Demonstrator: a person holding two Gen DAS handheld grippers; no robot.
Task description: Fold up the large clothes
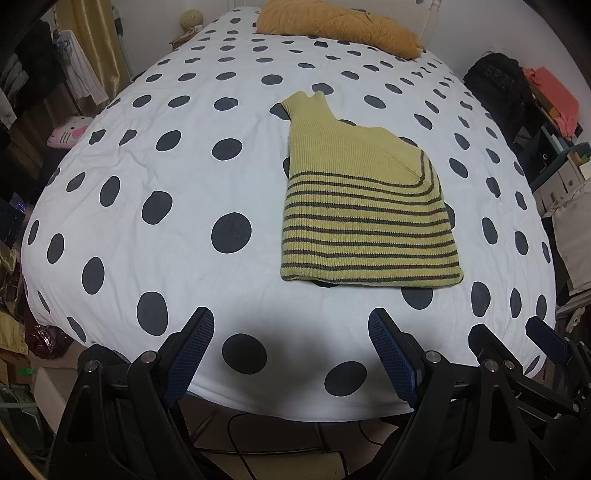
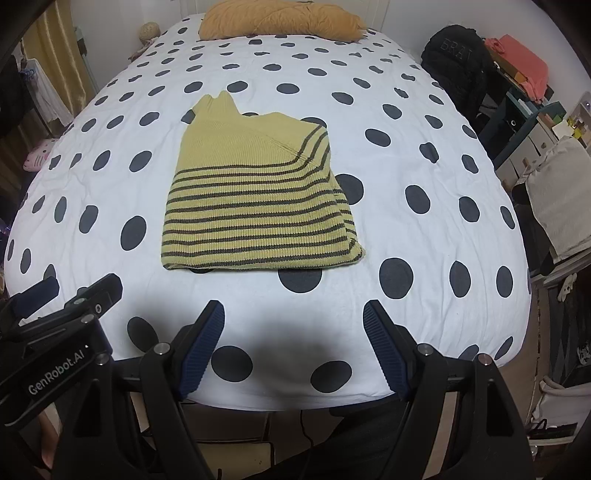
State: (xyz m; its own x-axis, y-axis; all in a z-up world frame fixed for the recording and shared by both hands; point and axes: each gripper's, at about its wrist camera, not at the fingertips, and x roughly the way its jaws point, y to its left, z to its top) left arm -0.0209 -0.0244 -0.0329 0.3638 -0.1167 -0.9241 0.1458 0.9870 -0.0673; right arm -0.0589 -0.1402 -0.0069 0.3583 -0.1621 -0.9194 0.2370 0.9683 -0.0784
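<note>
A yellow knit sweater with dark stripes lies folded into a compact shape on the white polka-dot bed, collar pointing to the far end. It also shows in the right wrist view. My left gripper is open and empty above the near edge of the bed, short of the sweater. My right gripper is open and empty, also at the near edge, short of the sweater's hem. The right gripper shows at the lower right of the left wrist view; the left gripper shows at the lower left of the right wrist view.
A mustard pillow lies at the head of the bed. A black backpack and cluttered shelves stand on the right. A pink plush and hanging clothes are on the left. Cables run on the floor below.
</note>
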